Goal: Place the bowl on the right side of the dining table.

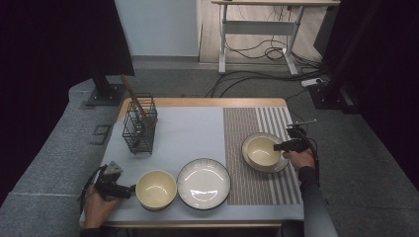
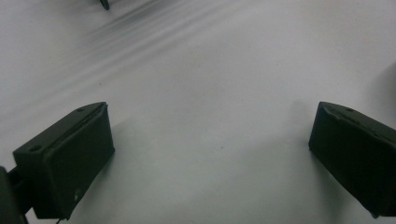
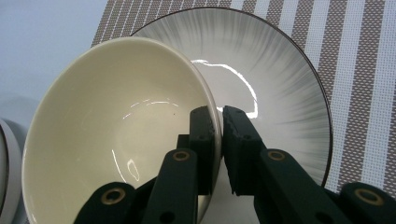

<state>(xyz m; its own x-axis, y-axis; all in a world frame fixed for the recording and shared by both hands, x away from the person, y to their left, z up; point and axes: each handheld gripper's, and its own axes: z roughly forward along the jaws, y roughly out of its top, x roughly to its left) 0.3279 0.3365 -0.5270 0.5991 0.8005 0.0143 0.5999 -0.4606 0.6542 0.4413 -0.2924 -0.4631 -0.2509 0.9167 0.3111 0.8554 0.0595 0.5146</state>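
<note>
A cream bowl (image 1: 261,151) (image 3: 121,130) sits on a grey-rimmed plate (image 1: 284,165) (image 3: 280,84) over the striped placemat at the right. My right gripper (image 1: 277,146) (image 3: 219,135) is shut on this bowl's rim, one jaw inside and one outside. At the front left, a second cream bowl (image 1: 156,189) stands beside another plate (image 1: 203,183). My left gripper (image 1: 129,191) (image 2: 210,149) rests low by the table's front left corner, just left of that bowl, its jaws wide open over bare cloth with nothing between them.
A black wire basket (image 1: 140,126) holding wooden utensils stands at the back left of the pale tablecloth (image 1: 188,133). The striped placemat (image 1: 247,182) covers the right part. Beyond the table are a desk frame (image 1: 257,29) and floor cables.
</note>
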